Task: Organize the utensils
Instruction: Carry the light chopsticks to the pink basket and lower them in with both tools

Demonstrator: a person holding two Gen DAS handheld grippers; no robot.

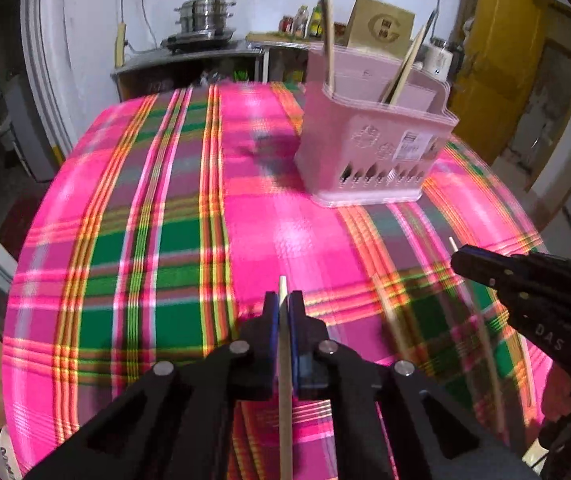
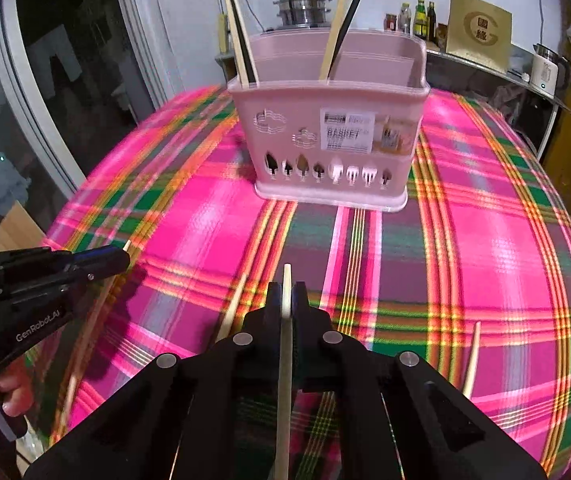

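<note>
Open bench [image 2: 485,216] ahead of the right gripper [image 2: 286,296] up to the pink basket [image 2: 329,136], whose upright chopsticks [image 2: 335,36] crowd its left and middle slots, loose chopsticks [image 2: 471,360] lie beside it, left gripper [image 2: 123,258] blocks its left.

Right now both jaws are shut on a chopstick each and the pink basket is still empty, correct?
Not quite. The pink basket is not empty: the right wrist view shows chopsticks already standing in it, a pair at its left end and another pair near the middle. The rest holds: the left gripper and the right gripper are each shut on a pale chopstick.
</note>
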